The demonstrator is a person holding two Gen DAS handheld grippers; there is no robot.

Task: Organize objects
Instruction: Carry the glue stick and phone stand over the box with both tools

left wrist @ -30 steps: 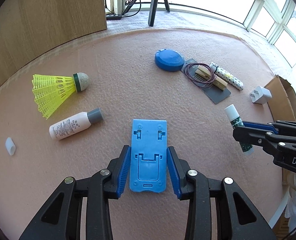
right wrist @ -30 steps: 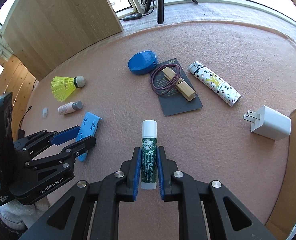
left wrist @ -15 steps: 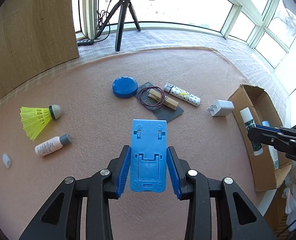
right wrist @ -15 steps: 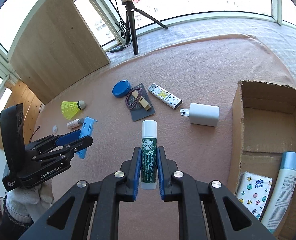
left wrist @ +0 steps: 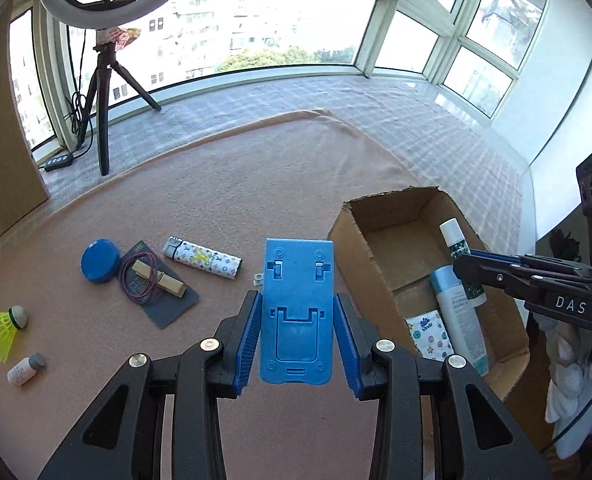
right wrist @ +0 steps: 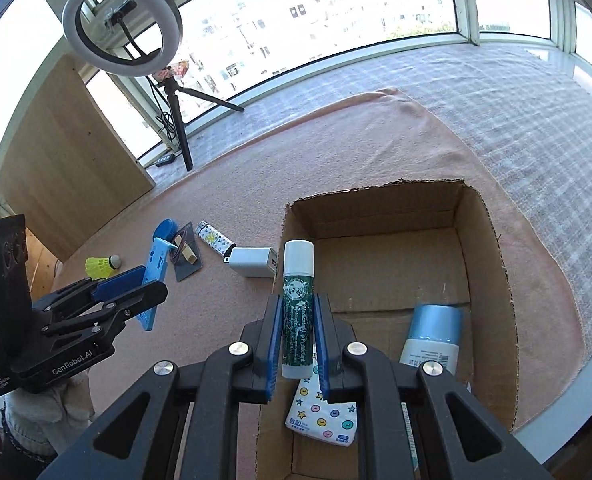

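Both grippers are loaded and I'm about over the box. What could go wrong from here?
1. The right gripper holds the lip balm tube above the tissue pack and bottle in the cardboard box; dropped, it may bounce or roll.
2. The left gripper with the blue phone stand hangs short of the box; releasing now would likely miss.
3. The grippers are close and could collide.

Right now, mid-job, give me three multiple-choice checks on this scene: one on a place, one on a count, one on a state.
1. Where is the tissue pack?
A on the blanket
B inside the cardboard box
C in a tool

2. How many items lie in the box?
A two
B four
C none

3. The right tool is:
A open, empty
B shut on the lip balm tube
C shut on the blue phone stand

Key: B, the pack lies on the box floor; A, pack and bottle only; B, pads clamp the tube.
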